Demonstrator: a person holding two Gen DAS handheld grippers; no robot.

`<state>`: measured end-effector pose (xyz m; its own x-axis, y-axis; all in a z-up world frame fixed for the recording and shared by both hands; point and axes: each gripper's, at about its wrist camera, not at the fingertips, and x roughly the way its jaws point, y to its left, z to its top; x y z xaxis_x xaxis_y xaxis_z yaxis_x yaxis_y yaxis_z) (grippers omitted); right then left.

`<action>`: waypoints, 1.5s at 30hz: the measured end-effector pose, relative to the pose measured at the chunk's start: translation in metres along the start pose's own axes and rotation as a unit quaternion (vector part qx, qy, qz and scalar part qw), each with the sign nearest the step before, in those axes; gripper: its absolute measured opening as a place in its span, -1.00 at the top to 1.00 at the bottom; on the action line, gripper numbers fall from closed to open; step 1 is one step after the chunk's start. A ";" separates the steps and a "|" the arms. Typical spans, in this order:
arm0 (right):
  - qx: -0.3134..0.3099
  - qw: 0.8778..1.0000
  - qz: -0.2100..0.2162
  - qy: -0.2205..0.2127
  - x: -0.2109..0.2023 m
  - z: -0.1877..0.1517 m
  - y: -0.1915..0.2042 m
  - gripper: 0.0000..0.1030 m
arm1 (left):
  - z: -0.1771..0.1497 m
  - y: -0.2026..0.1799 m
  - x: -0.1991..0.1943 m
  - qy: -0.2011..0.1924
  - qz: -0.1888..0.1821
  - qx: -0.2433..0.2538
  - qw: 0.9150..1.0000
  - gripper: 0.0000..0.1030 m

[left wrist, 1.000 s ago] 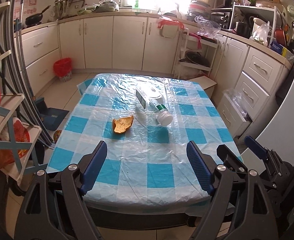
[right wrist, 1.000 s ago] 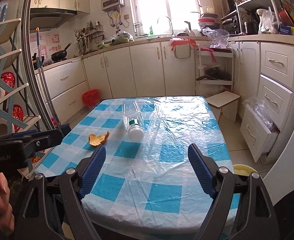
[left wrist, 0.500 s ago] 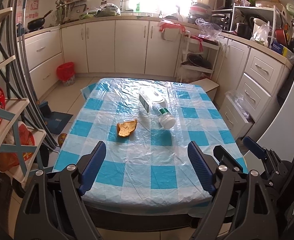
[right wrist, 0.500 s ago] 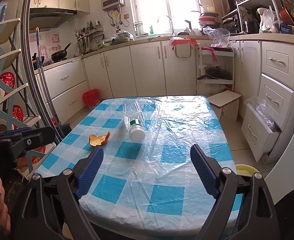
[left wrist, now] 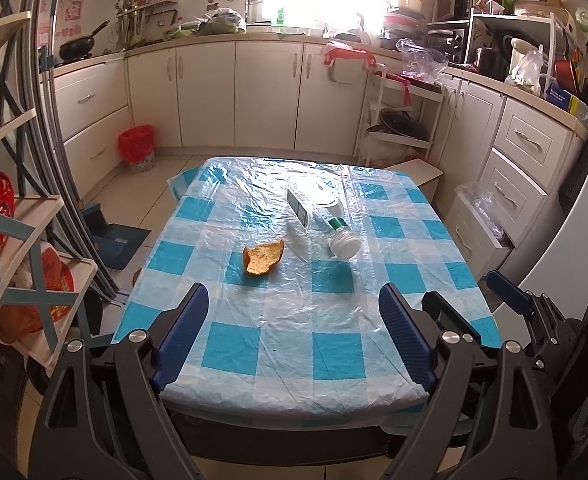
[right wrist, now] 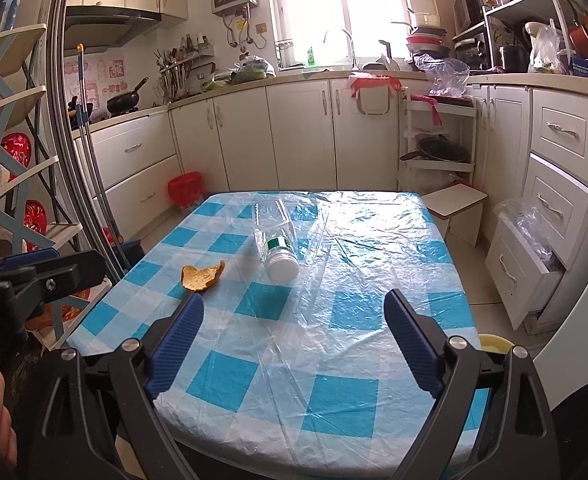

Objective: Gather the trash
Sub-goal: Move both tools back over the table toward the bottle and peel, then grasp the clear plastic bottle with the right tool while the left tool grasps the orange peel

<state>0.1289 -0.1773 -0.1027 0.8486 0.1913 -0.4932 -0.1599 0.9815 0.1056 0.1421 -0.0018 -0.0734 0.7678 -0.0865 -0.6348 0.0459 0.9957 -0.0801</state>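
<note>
Grippers come first: the left gripper (left wrist: pixel 294 334) and the right gripper (right wrist: pixel 294 340) both hang over the near edge of the worktop (left wrist: pixel 334 352), their blue pads wide apart and spreading further, with nothing between them. Under them lies a blue-and-white checked cloth beneath clear plastic sheeting. Farther in, near the middle, an orange peel (left wrist: pixel 263 257) lies curled, and just beside it to the right a clear plastic bottle (left wrist: pixel 322 220) rests on its side, white cap toward the cameras. Beyond the worktop, on the floor by the cream cabinets, stands a red-lined bin (left wrist: pixel 136 152).
</note>
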 end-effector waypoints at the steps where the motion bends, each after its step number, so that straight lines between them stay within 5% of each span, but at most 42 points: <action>1: -0.002 1.000 0.000 0.002 0.002 0.000 0.001 -0.71 | 0.000 0.004 0.003 0.002 0.001 -0.005 1.000 -0.61; 19: -0.028 0.999 0.011 0.040 0.066 0.026 0.012 -0.76 | -0.012 0.078 0.071 0.050 0.036 -0.080 0.995 -0.61; 41: -0.061 0.978 0.009 0.200 0.231 0.064 0.039 -0.76 | 0.003 0.081 0.148 0.092 0.029 -0.090 0.991 -0.62; 44: -0.052 0.975 0.018 0.214 0.240 0.065 0.034 -0.39 | 0.008 0.078 0.164 0.098 0.024 -0.093 0.991 -0.62; 45: -0.046 0.974 0.020 0.219 0.242 0.066 0.030 -0.12 | 0.010 0.077 0.169 0.101 0.023 -0.095 0.990 -0.61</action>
<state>0.3629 -0.1018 -0.1621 0.5472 0.1961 -0.8137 -0.2504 0.9660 0.0644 0.2815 0.0607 -0.1795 0.6222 -0.0655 -0.7801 -0.1217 0.9763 -0.1790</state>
